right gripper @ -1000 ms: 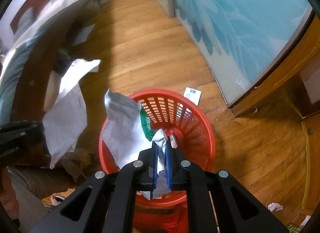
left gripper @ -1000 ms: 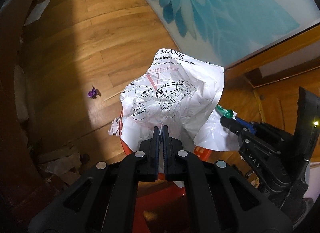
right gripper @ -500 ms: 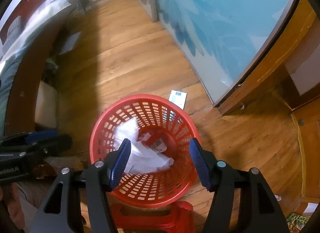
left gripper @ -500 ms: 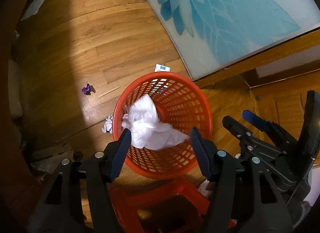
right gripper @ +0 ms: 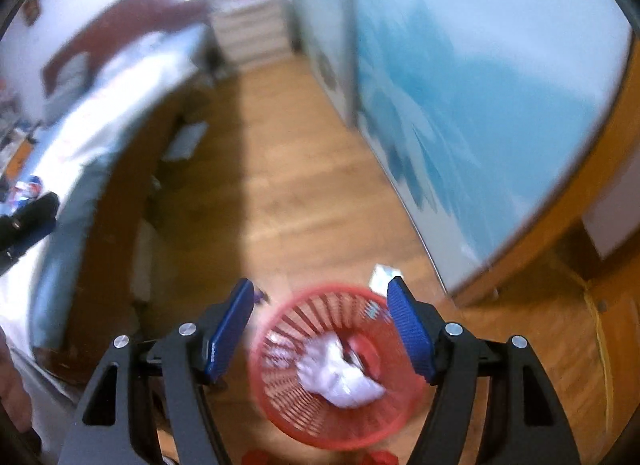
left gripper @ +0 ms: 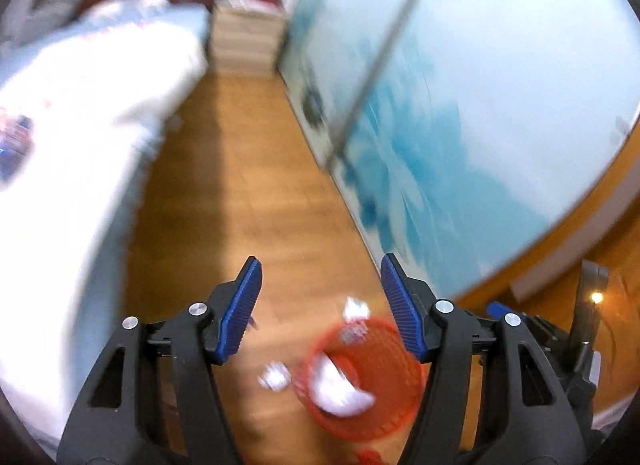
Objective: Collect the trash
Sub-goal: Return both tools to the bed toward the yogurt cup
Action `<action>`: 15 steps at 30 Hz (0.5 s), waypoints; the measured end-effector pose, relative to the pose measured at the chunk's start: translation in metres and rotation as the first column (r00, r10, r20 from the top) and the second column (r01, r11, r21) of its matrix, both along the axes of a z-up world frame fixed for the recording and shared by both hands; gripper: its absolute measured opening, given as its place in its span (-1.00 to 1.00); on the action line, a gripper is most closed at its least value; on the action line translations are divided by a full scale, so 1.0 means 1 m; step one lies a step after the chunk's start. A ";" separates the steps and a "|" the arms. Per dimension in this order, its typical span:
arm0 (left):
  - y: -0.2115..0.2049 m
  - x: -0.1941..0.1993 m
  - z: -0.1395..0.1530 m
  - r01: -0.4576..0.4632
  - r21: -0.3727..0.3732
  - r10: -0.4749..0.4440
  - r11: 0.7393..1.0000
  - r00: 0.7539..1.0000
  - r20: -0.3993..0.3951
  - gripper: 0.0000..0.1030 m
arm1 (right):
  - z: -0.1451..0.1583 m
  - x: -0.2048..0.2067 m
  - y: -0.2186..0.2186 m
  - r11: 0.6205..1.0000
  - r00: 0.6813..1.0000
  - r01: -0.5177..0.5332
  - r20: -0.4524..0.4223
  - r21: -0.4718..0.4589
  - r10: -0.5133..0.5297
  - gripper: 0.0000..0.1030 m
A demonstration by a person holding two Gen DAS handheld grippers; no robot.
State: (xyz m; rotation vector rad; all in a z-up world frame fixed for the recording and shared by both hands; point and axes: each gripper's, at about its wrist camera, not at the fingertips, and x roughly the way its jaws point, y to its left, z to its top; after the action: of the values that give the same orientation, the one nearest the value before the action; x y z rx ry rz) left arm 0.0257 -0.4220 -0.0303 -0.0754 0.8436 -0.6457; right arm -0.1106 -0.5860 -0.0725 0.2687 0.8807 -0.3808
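A red mesh basket stands on the wooden floor, far below, with white crumpled wrappers lying inside it. It also shows in the left wrist view, with the white trash in it. My left gripper is open and empty, high above the floor. My right gripper is open and empty above the basket. Both views are blurred by motion. A small white scrap lies on the floor left of the basket.
A bed with white and blue bedding fills the left side. A blue floral glass door runs along the right. A white card lies on the floor behind the basket. A white drawer unit stands at the far end.
Both grippers opened and dropped their wrappers into the basket, then rose and tilted up, so the basket looks smaller and the bed and far wall have come into view.
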 end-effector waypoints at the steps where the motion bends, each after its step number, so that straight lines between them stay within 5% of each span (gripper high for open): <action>1: 0.024 0.001 0.014 -0.032 -0.019 0.032 0.999 0.999 0.032 0.28 | 0.012 0.007 0.015 1.000 0.999 -0.029 0.025 -0.011 0.029 0.35; 7: 0.166 0.003 0.051 -0.214 -0.076 0.222 0.974 0.966 0.134 0.39 | 0.060 0.051 0.138 0.972 0.961 -0.232 0.146 -0.039 0.235 0.39; 15: 0.287 0.010 0.015 -0.387 -0.101 0.398 0.916 0.910 0.120 0.40 | 0.072 0.113 0.305 0.879 0.860 -0.471 0.179 -0.078 0.477 0.39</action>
State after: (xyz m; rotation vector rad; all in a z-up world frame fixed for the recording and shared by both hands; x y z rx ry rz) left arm 0.0361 -0.1346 -0.0152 -0.2599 0.6441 -0.2967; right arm 0.0019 -0.2812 -0.0004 0.0496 0.7176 0.0932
